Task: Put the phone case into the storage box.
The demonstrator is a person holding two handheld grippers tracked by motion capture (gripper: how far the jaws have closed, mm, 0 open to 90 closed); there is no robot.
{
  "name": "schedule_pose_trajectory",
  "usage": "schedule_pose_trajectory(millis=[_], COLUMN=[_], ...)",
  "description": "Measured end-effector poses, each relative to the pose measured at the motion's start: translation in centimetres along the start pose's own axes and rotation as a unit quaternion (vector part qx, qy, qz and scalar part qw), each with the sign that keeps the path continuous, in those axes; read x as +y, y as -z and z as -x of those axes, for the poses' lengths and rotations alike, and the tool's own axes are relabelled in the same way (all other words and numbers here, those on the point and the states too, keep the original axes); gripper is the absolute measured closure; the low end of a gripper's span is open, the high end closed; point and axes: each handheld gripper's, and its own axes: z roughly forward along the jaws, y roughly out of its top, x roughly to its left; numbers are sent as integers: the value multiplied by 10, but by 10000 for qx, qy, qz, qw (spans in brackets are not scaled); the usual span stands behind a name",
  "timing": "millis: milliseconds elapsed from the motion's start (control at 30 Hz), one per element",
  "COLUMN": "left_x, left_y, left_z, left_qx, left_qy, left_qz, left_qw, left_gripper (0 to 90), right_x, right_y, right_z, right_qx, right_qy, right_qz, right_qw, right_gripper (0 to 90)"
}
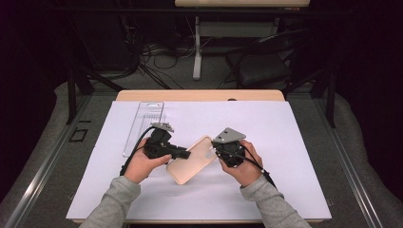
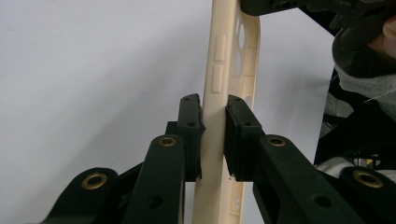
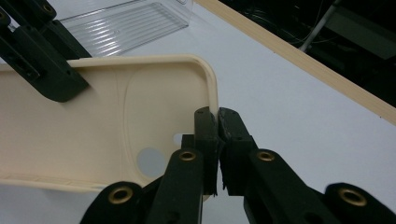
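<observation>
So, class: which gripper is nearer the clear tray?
Left. The left gripper grips the phone case just right of the clear tray, close beside it. The right gripper clamps the case's far end, farther from the tray.

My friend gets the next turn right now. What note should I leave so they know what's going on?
Left tool: shut on the side edge of the cream plastic phone case.
Right tool: shut on the case's rim near the camera cutout.
The case sits between both tools over the white paper sheet. The clear ribbed plastic package tray lies at the back left.
Done: case is out of the tray and gripped at both ends.
Left: whatever comes next with the case; nothing released yet.
</observation>
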Motion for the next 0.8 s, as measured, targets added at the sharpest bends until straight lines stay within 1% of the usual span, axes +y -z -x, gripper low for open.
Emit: schedule_pose_trajectory(millis=[67,200,300,333,500,533,567,633,667,700,800], left_x=[0,0,0,0,0,0,0,0,0,0,0], left_y=[0,0,0,0,0,1,1,1,1,1,1], left_z=[0,1,1,1,1,1,1,0,0,1,1], left_qx=[-24,7,44,92,113,116,195,115,121,211,204], left_qy=[-24,-97,-218,-263,-428,-450,-463,-498,-506,-518,-533], left_qz=[-16,-26,-36,-38,-31,-33,-53,-48,-47,-78,-59], left_qw=[10000,9999,9997,9996,9990,9989,9987,9987,9986,9984,9984], left_gripper=[791,798,800,801,802,802,802,803,803,803,804], right_x=[0,0,-1,-1,-1,-1,-1,-1,-1,-1,-1], right_y=[0,-1,-1,-1,-1,-1,-1,-1,-1,-2,-2], right_z=[0,0,0,0,1,0,0,0,0,0,0], right_qx=[0,11,17,22,55,62,74,76,80,82,80], right_qy=[3,-5,-11,-18,-37,-45,-54,-57,-54,-57,-59], right_qz=[-3,-10,-10,-9,10,8,5,1,0,-2,0], right_qw=[10000,10000,10000,10000,10000,10000,10000,10000,10000,10000,10000], right_gripper=[873,873,872,872,871,871,871,871,870,870,870])
